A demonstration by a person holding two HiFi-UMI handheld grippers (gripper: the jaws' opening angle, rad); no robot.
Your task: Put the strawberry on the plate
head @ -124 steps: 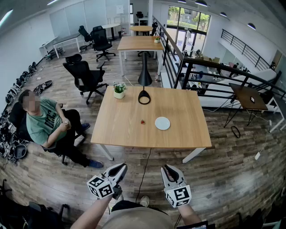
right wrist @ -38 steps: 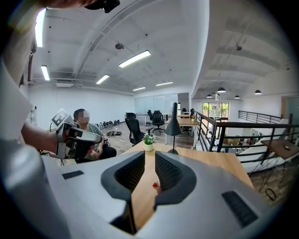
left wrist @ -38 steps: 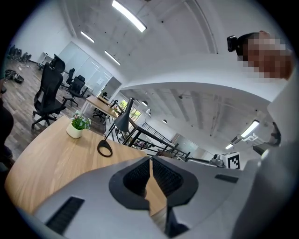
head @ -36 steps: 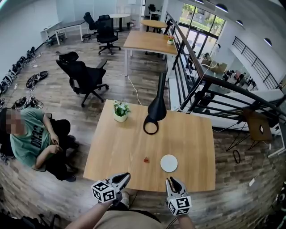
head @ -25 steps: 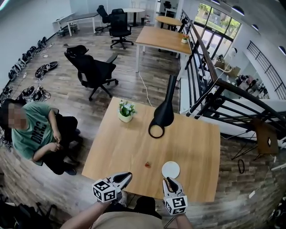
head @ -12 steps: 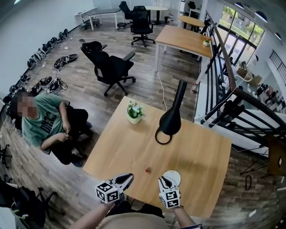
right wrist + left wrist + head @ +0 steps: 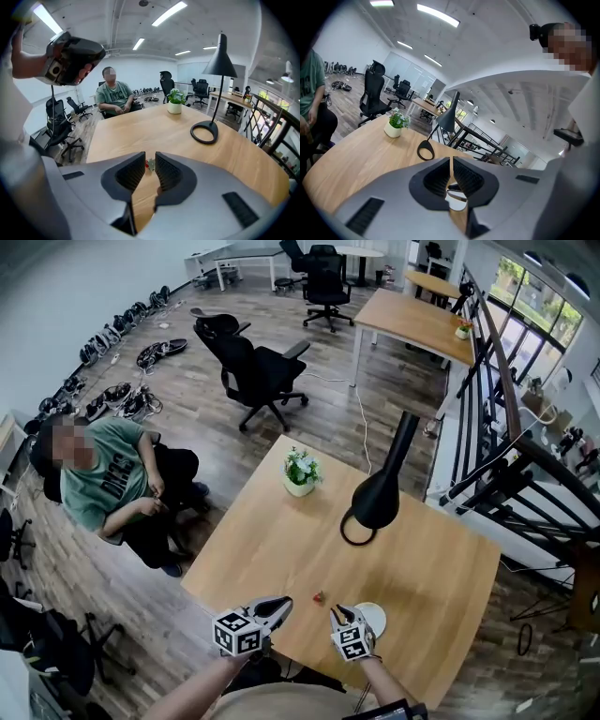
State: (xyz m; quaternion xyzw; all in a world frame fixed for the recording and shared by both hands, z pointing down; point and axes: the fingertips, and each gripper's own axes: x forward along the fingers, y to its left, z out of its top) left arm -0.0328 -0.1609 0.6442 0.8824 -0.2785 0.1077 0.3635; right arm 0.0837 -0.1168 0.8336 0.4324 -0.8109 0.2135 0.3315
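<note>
A small red strawberry [image 7: 319, 597] lies on the wooden table [image 7: 281, 540] near its front edge. A round white plate [image 7: 374, 618] sits just right of it. My right gripper [image 7: 335, 612] hangs low between the two, its tips right beside the plate's left rim. In the right gripper view the jaws of this gripper [image 7: 150, 159] stand a narrow gap apart, and the strawberry [image 7: 149, 164] shows beyond the tips, not gripped. My left gripper [image 7: 284, 602] is over the table edge, left of the strawberry. In the left gripper view this gripper [image 7: 451, 161] has its tips together, holding nothing.
A black lamp [image 7: 378, 498] with a ring base [image 7: 358, 529] stands mid-table. A potted plant [image 7: 301, 472] is at the far left corner. A person [image 7: 108, 479] sits left of the table, and a black office chair [image 7: 258, 367] stands behind. A dark railing [image 7: 487, 381] runs along the right.
Both grippers have come forward over the table's near edge. The right one dropped down toward the table between strawberry and plate. The strawberry and plate have not moved.
</note>
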